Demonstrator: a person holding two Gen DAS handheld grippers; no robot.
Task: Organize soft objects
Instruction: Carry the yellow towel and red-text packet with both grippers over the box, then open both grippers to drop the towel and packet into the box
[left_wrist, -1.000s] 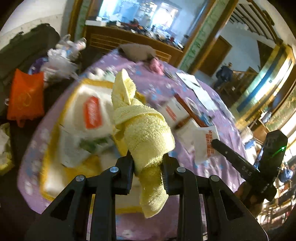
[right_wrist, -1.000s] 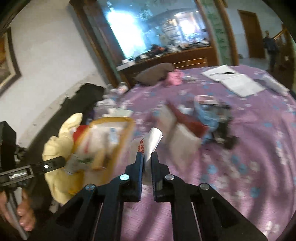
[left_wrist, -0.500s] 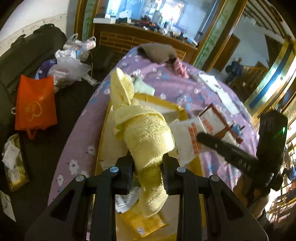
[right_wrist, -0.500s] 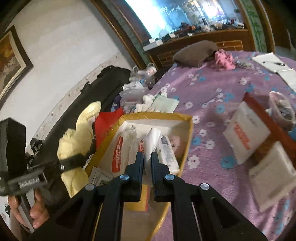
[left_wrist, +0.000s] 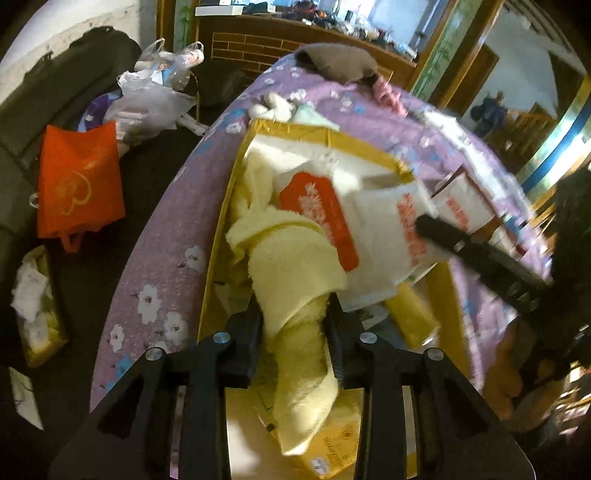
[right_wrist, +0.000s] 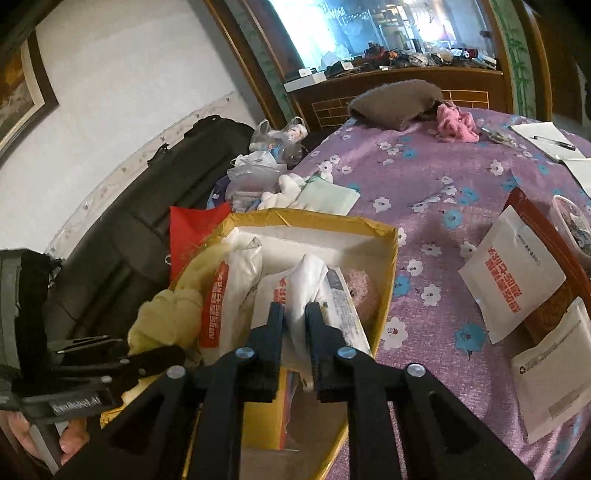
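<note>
My left gripper (left_wrist: 294, 314) is shut on a pale yellow towel (left_wrist: 291, 266), lowered into the yellow cardboard box (left_wrist: 218, 236) at its left side. The towel also shows in the right wrist view (right_wrist: 166, 317), with the left gripper (right_wrist: 122, 360) below it. My right gripper (right_wrist: 295, 314) is shut on a white soft packet with red print (right_wrist: 306, 284), held inside the box (right_wrist: 388, 280). In the left wrist view that packet (left_wrist: 391, 229) hangs from the right gripper's finger (left_wrist: 461, 243). Another white packet (right_wrist: 232, 291) and a pink fluffy thing (right_wrist: 364, 291) lie in the box.
The box sits on a purple flowered cloth (right_wrist: 443, 184). Two white packets (right_wrist: 509, 277) (right_wrist: 550, 384) lie to the right. A brown cushion (right_wrist: 395, 101) and pink cloth (right_wrist: 456, 123) lie far back. An orange bag (left_wrist: 77, 184) and plastic bags (left_wrist: 147, 96) lie left, off the table.
Both grippers have come down into the box. The yellow towel has dropped from upright above the box to lying inside it. The white packet has moved from over the table into the box.
</note>
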